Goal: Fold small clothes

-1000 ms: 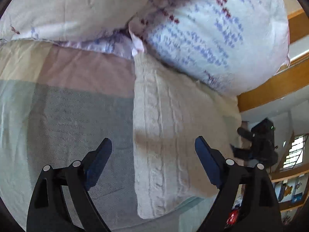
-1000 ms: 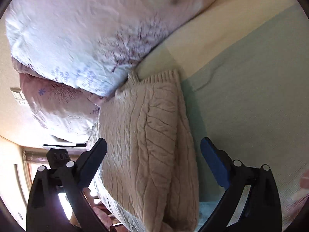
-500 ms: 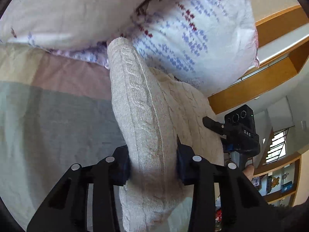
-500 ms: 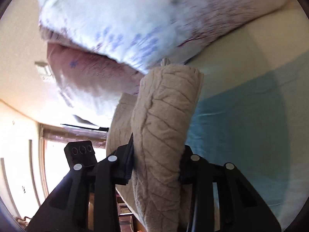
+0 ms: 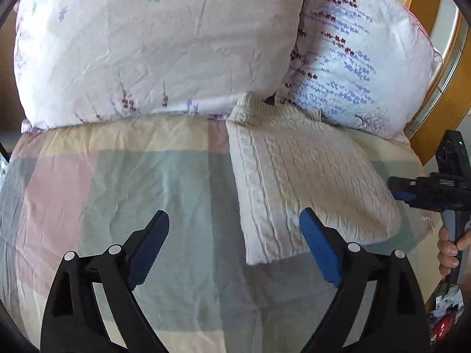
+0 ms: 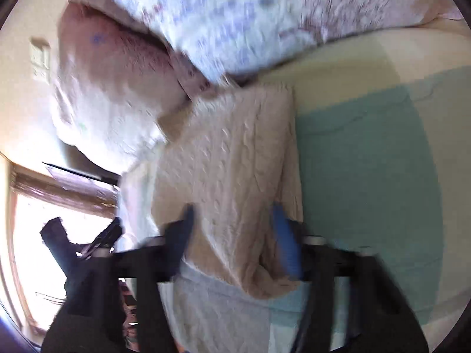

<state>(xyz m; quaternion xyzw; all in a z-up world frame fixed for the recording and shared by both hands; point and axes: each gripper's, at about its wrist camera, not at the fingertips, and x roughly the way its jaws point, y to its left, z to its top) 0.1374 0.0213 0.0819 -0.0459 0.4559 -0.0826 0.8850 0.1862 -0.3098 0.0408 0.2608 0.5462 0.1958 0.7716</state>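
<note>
A folded cream cable-knit sweater (image 5: pixel 306 176) lies flat on the checked bed cover, its far end against the pillows. My left gripper (image 5: pixel 232 247) is open and empty, drawn back, with its right finger just over the sweater's near edge. In the left wrist view my right gripper (image 5: pixel 403 189) shows at the sweater's right edge, held by a hand. The right wrist view is blurred: my right gripper (image 6: pixel 232 235) has its jaws apart on either side of the sweater's (image 6: pixel 235 158) near end, not clamped on it.
Two large floral pillows (image 5: pixel 164 47) (image 5: pixel 359 58) lie at the head of the bed. The pastel checked cover (image 5: pixel 117 182) spreads to the left. A wooden bed frame (image 5: pixel 426 117) stands at the right. A bright window (image 6: pixel 32 229) is on the left in the right wrist view.
Both grippers had clamped and lifted the sweater half a second ago. They have since let go, opened and drawn back; the sweater now lies flat by the pillows.
</note>
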